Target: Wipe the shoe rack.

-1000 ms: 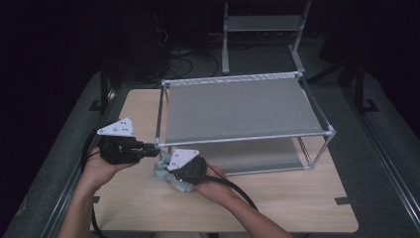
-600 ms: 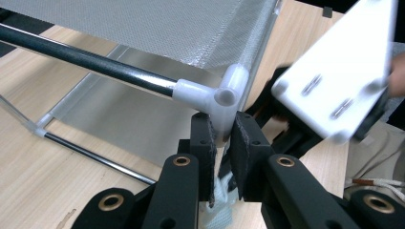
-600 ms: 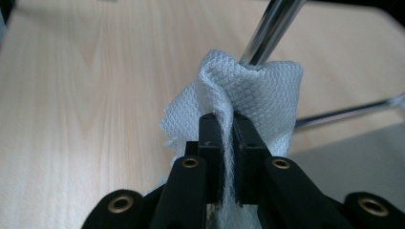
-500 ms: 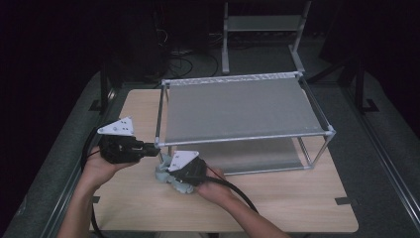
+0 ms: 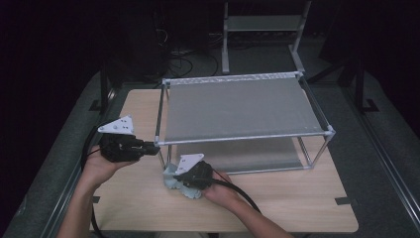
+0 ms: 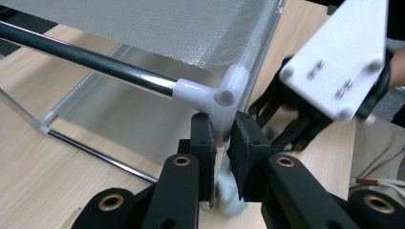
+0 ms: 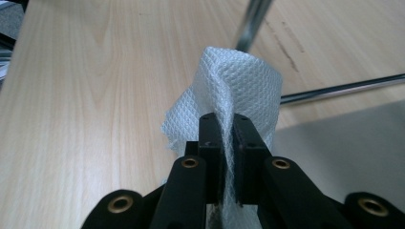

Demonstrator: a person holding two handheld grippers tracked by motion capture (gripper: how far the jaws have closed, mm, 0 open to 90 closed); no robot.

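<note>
While left gripper (image 6: 223, 143) clamps the rack post (image 6: 224, 126), right gripper (image 7: 225, 143) pinches a cloth (image 7: 239, 81) (white).

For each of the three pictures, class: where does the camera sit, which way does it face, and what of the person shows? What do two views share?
High view: above the person's side, looking forward and down on the table; both forearms, left tongs and right tongs show.
Left gripper view: on the left tongs, facing the rack's white corner joint and the post they clamp.
Right gripper view: on the right tongs, facing the white cloth they pinch.
Shared: high and left gripper views both show the rack corner and right tongs.
</note>
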